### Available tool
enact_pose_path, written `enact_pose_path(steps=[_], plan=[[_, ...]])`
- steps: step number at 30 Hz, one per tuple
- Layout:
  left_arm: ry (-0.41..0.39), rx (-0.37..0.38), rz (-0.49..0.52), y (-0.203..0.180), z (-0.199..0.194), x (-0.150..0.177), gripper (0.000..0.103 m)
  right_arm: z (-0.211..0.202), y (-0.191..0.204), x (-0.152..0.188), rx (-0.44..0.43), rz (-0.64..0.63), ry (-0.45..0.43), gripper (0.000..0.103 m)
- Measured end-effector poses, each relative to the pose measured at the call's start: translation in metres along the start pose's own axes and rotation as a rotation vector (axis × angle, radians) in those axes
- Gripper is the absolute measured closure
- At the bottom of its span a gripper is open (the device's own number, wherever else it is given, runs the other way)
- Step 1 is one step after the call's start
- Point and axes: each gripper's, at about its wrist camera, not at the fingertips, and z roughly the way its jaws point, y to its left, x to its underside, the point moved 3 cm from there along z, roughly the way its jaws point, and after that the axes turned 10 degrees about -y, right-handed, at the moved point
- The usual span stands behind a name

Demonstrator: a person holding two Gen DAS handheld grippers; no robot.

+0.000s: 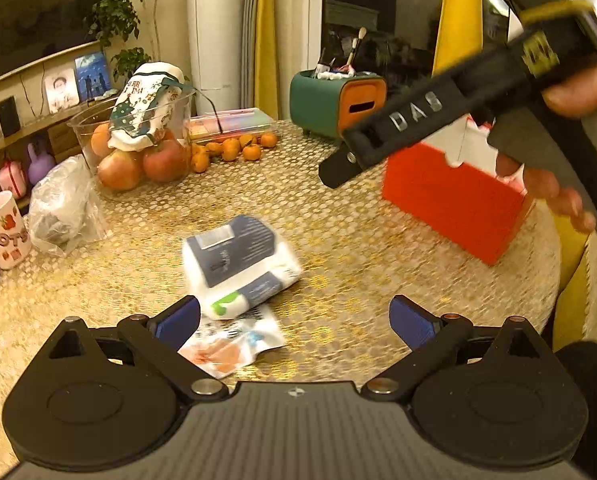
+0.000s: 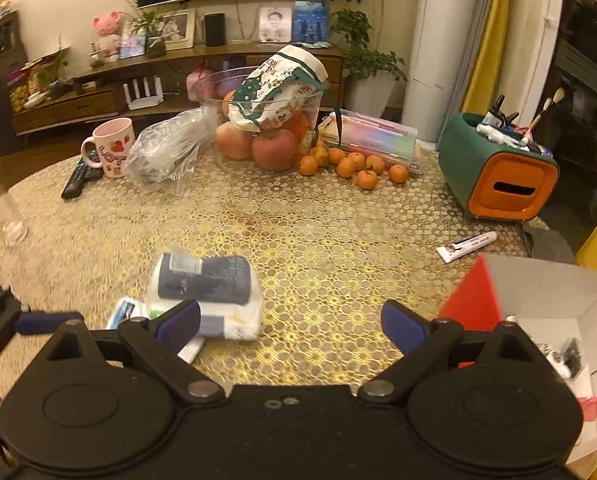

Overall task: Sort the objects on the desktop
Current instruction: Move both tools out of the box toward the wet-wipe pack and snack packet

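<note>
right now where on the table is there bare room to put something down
Bare cloth spans the middle, bordered by the tangerines, tissue pack, toothpaste tube and red box. The back edge is crowded: fruit bowl, plastic bag, mug.

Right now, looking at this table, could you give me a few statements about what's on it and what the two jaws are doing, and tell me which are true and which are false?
1. The left gripper has its jaws spread with nothing between them. True.
2. The right gripper is clamped on the tissue pack. False: its jaws are open and the pack lies on the table.
3. The small oranges lie loose beside the glass bowl. True.
4. The red box is closed. False: it stands open, with small items inside.
5. The pink mug lies on its side. False: it stands upright.
</note>
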Motion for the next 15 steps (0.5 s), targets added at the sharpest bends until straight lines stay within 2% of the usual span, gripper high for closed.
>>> enact_pose_path(steps=[10, 15], plan=[[0.032, 0.032, 0.07, 0.019, 0.017, 0.019, 0.002, 0.043, 0.027, -0.008, 0.017, 0.064, 0.055, 0.006], [0.041, 0.043, 0.078, 0.028, 0.026, 0.024, 0.002, 0.065, 0.034, -0.016, 0.063, 0.075, 0.05, 0.006]])
